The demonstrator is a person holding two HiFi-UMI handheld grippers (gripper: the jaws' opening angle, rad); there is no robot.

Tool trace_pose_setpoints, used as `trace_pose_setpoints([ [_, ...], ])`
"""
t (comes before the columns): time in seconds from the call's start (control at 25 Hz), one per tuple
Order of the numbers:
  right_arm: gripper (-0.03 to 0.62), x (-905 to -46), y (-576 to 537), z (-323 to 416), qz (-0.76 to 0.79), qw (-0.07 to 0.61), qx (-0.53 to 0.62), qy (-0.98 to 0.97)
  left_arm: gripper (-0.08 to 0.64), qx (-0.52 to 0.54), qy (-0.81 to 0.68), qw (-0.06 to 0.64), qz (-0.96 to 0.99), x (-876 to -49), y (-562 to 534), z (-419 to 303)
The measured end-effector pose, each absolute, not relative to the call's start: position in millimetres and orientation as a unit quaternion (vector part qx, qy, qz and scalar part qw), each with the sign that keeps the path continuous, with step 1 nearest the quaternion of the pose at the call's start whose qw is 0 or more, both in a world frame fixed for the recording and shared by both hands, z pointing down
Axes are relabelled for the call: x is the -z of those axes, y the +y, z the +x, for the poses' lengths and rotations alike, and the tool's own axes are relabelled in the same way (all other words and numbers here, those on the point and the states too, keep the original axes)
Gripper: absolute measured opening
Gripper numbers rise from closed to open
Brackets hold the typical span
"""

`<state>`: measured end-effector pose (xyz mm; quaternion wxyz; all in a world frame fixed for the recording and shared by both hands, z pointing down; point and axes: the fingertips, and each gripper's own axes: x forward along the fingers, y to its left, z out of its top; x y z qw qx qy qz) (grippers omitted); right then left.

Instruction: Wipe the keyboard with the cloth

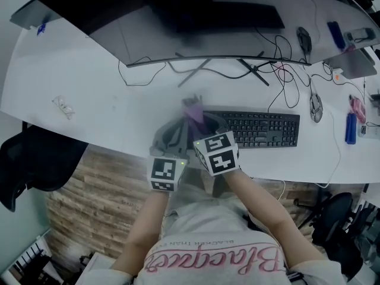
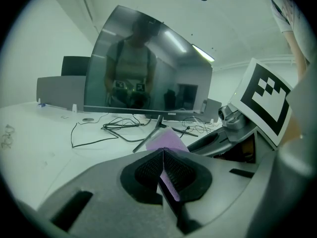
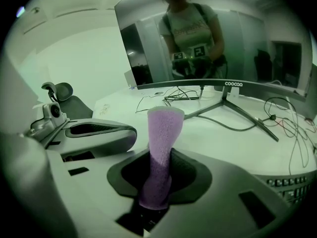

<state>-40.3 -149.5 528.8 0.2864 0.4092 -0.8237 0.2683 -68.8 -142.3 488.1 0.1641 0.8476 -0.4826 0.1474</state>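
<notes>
A black keyboard (image 1: 261,129) lies near the desk's front edge, to the right of both grippers. A purple cloth (image 1: 193,109) is held up between them, just left of the keyboard's left end. My left gripper (image 1: 177,126) is shut, and an edge of the cloth (image 2: 169,144) is pinched between its pads. My right gripper (image 1: 206,122) is shut on the cloth (image 3: 162,138), which stands up from its jaws as a rolled strip. The two grippers sit side by side, almost touching. In the left gripper view the right gripper (image 2: 233,128) shows close on the right.
A curved monitor (image 1: 178,16) on a splayed stand is behind, with loose cables (image 1: 279,76) across the white desk (image 1: 101,111). A mouse (image 1: 316,107) and a blue bottle (image 1: 351,128) lie right of the keyboard. A black chair (image 1: 35,165) stands at the left.
</notes>
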Motion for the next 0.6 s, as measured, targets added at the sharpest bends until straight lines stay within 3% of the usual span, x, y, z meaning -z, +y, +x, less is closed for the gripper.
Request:
trace_pose_setpoints([
  [0.6, 0.087, -529, -147, 11, 0.402, 0.278, -0.272, -0.829, 0.005, -0.154, -0.496, 0.163, 0.839, -486, -139, -18],
])
